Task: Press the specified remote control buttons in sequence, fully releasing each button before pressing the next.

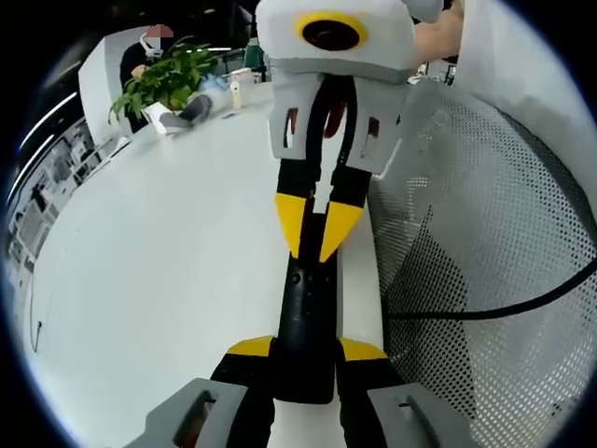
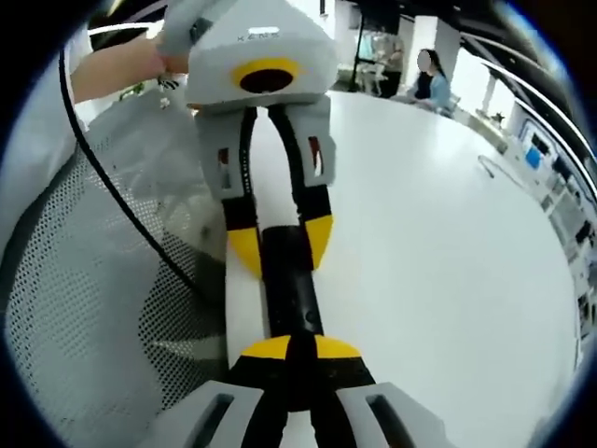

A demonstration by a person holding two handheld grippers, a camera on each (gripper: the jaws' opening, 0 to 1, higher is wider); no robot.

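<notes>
The remote control (image 1: 306,322), a long black bar, is seen in the left gripper view lying along the edge of the white counter (image 1: 168,271); its near end is clamped between the yellow-tipped jaws of the left gripper (image 1: 306,359), which rise from the bottom of that view and are closed against its sides. The right gripper (image 1: 317,229) enters that view from above; its two yellow tips are drawn together to a point and are set down on the far part of the remote control, touching its upper face, though which button is met cannot be told.

In the right gripper view the same remote control (image 2: 291,280) runs up the middle; the right gripper (image 2: 291,350) is seen at the bottom with its yellow tips together over the bar's near part, and the left gripper (image 2: 280,245) is seen beyond with its jaws held on either side of the bar's far end.

A perforated white mesh surface (image 1: 485,280) lies just beside the counter's edge, and a black cable (image 1: 504,306) is draped across it. A potted green plant (image 1: 168,79) stands well apart at the far end of the counter; a seated person (image 2: 434,84) is visible in the background of the right gripper view.
</notes>
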